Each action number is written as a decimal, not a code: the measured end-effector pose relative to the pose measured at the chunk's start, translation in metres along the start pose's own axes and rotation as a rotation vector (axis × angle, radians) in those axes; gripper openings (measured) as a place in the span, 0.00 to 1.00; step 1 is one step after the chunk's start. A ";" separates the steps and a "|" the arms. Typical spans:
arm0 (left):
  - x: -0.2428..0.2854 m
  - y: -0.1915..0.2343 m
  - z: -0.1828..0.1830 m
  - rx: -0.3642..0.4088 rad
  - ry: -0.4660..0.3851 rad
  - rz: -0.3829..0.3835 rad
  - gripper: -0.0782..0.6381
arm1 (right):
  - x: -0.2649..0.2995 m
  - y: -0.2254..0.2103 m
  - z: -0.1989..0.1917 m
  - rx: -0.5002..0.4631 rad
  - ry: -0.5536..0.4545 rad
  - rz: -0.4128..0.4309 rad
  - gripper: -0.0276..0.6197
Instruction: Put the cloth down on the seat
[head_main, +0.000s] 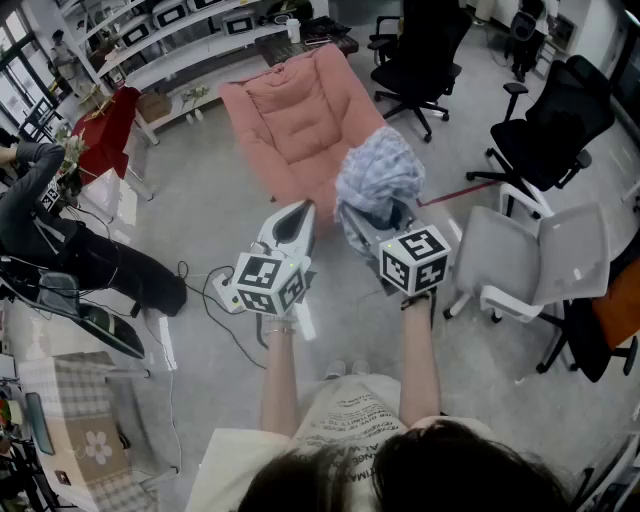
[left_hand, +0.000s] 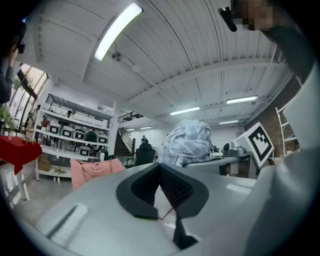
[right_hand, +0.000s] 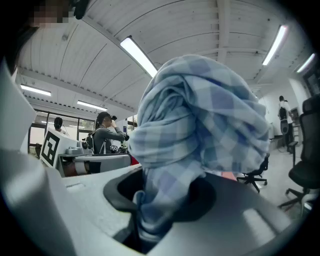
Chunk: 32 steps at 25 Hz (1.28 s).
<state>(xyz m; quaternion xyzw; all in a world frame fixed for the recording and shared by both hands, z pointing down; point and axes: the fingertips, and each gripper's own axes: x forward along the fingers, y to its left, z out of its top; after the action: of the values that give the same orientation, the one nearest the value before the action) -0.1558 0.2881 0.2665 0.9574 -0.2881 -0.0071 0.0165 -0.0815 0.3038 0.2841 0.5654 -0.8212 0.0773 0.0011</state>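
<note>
Right gripper view shows the right gripper with its jaws clamped on a blue checked cloth, which bunches up in a loose ball above and ahead of the pads. To its left, the left gripper has its jaws closed together with nothing between them. Both point level. Ahead of the two grippers, a little left of the right one, stands a pink armchair; the cloth is in the air in front of its seat. A white office chair stands off to the right gripper's right
</note>
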 end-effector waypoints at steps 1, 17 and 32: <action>0.001 -0.003 0.000 0.001 -0.001 0.000 0.09 | -0.002 -0.001 0.000 -0.003 -0.001 0.000 0.27; 0.016 -0.020 0.000 0.000 -0.014 0.009 0.09 | -0.018 -0.020 -0.001 -0.001 -0.001 -0.002 0.27; 0.034 -0.019 -0.030 -0.059 0.009 0.028 0.09 | -0.014 -0.054 -0.020 0.049 0.066 -0.023 0.27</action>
<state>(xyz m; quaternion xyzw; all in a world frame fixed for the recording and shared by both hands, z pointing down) -0.1161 0.2856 0.2960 0.9525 -0.3008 -0.0108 0.0460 -0.0276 0.3007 0.3098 0.5719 -0.8119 0.1161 0.0152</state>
